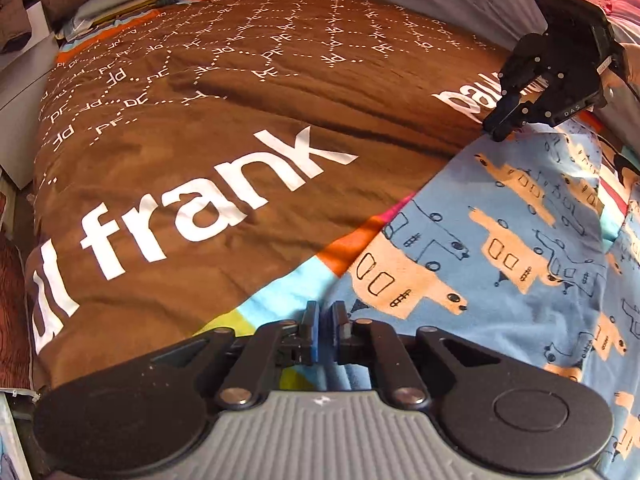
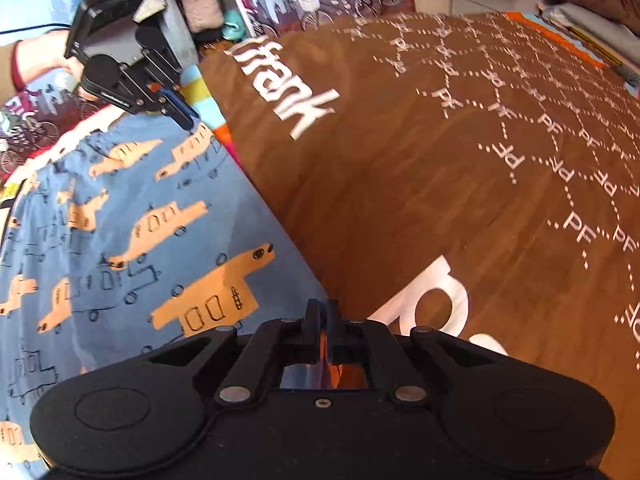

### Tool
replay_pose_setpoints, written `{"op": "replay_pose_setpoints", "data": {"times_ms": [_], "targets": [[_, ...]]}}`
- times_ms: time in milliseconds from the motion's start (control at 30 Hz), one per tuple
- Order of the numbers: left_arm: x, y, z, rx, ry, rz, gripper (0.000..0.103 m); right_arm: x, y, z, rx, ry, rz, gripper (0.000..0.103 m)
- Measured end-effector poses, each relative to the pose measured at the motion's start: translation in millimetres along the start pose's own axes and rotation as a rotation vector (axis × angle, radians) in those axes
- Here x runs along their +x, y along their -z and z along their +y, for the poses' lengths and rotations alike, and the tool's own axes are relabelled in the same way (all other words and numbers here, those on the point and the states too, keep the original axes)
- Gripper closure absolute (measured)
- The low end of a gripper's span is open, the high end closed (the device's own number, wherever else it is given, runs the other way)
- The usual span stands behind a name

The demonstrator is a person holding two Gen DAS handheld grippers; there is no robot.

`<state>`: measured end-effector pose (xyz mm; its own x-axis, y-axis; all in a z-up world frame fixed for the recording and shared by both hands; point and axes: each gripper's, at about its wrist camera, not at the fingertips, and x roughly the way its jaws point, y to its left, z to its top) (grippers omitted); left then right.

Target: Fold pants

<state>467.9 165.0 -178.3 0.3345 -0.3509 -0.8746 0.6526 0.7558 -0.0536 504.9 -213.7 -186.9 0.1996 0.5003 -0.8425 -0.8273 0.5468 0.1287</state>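
blue cotton printed with tan cars, the pants [image 1: 520,248] lie spread on a brown bedspread [image 1: 224,128] that carries large white lettering. one straight edge of the pants runs between the two grippers, and that edge is the relation the coming move turns on.

the left gripper [image 1: 325,326] sits at the near end of that edge in its own view. its fingers are drawn together with blue fabric between the pads, so it looks clamped on the pants edge. the right gripper [image 1: 505,126] shows at the far end of the same edge, tips down on the cloth where the blue meets the brown. from its own camera the right gripper [image 2: 323,320] also has its fingers pressed close with a sliver of cloth between them, so it too appears to be pinching the pants. the left gripper [image 2: 185,117] is seen there at the opposite end of the edge, near a white band [image 2: 68,142] that looks like the waist.

the long axis of the pants [image 2: 120,220] appears to run from one gripper to the other, with the body of the garment lying to one side of that line: to the right of the left fingers and to the left of the right fingers. neither hand is nearer; each holds its own end. my judgement is that the next move carries this held edge across the cloth, toward the garment's far side, to lay one half over the other. the edge looks fairly taut, and keeping both ends level should matter for a clean fold.
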Motion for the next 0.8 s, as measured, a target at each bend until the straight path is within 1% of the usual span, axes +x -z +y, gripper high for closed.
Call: {"op": "replay_pose_setpoints", "data": {"times_ms": [33,67,100,133,200,267,333,433,500,667,733,767,800], "targets": [[-3.6,-0.1,-2.7,0.016,-0.009,-0.001,0.092,-6.6,0.8,-2.6,0.007,-0.013,-0.021,0.086],[-8.1,-0.6,-5.2,0.035,-0.019,-0.002,0.090,-17.0,2.2,-8.4,0.024,-0.014,-0.051,0.079],[-13.7,-0.9,-7.6,0.049,-0.024,-0.008,0.086,-29.5,5.3,-17.5,0.048,-0.002,-0.078,0.073],[-19.2,-2.0,-9.2,0.059,-0.034,-0.019,0.072,-42.0,9.8,-27.5,0.070,0.020,-0.093,0.069],[-30.2,-5.2,-13.1,0.068,-0.053,-0.054,0.055,-66.9,23.9,-47.3,0.098,0.074,-0.075,0.069],[-35.8,-10.0,-18.2,0.064,-0.031,-0.072,0.053,-85.6,41.1,-61.4,0.096,0.139,-0.016,0.069],[-33.8,-15.2,-28.3,0.073,-0.012,-0.075,0.051,-100.2,63.9,-73.9,0.092,0.192,0.069,0.069],[-19.2,-19.5,-44.3,0.108,-0.009,-0.041,0.050,-112.6,100.3,-86.9,0.108,0.251,0.185,0.069],[-8.7,-20.4,-51.6,0.121,-0.013,-0.017,0.050,-114.7,118.9,-92.6,0.118,0.262,0.235,0.069],[2.9,-22.7,-60.1,0.131,-0.013,0.022,0.050,-102.4,149.1,-98.9,0.118,0.274,0.283,0.069],[3.8,-23.3,-61.6,0.139,-0.021,0.035,0.049,-92.6,148.6,-96.4,0.121,0.266,0.294,0.068],[3.9,-23.8,-61.4,0.140,-0.024,0.039,0.048,-92.2,149.2,-95.1,0.118,0.266,0.288,0.069],[3.1,-24.9,-61.0,0.140,-0.030,0.040,0.047,-92.6,149.1,-94.1,0.113,0.254,0.285,0.074]]}}
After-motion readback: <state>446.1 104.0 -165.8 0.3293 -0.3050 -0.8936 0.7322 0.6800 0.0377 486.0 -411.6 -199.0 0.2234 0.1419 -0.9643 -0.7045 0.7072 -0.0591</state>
